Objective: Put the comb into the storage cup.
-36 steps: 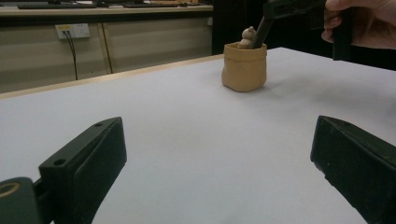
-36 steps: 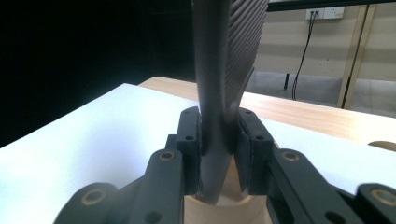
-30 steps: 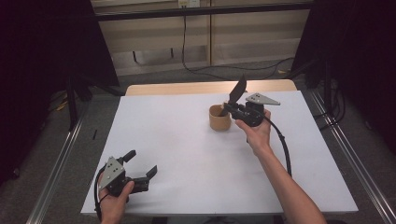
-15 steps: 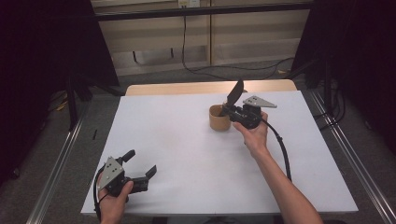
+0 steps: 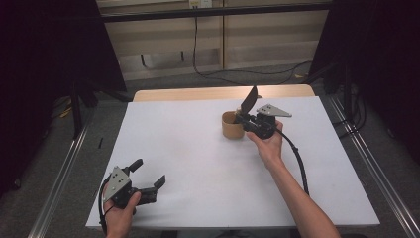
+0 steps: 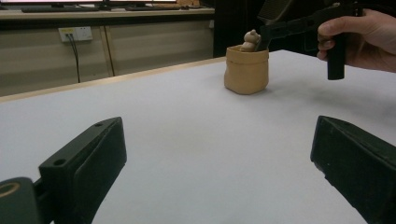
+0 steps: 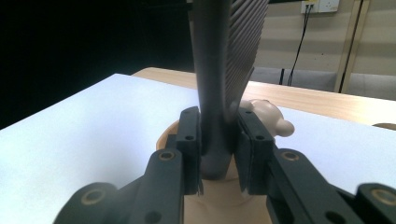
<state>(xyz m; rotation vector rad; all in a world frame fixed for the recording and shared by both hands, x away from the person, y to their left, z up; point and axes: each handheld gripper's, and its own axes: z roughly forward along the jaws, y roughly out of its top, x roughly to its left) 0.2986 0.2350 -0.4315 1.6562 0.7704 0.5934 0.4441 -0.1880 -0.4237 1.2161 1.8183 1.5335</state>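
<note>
On the white tabletop [image 5: 198, 163], a dark ridged comb [image 7: 229, 70] was held clamped in the right tool [image 7: 218, 154] over the tan pot [image 5: 232, 126], seemingly for stowing, while the left tool [image 5: 148, 177] was kept agape, idle.

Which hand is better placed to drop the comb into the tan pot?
Right. Its tongs clamp the dark comb directly above the tan pot; the left tongs sit open at the table's near edge.

High view looks down and forward over the whole tabletop [image 5: 198, 163]. Left gripper view sits low, looking across to the far tan pot [image 6: 246, 70]. Right gripper view hangs right over that same pot [image 7: 219, 196].
</note>
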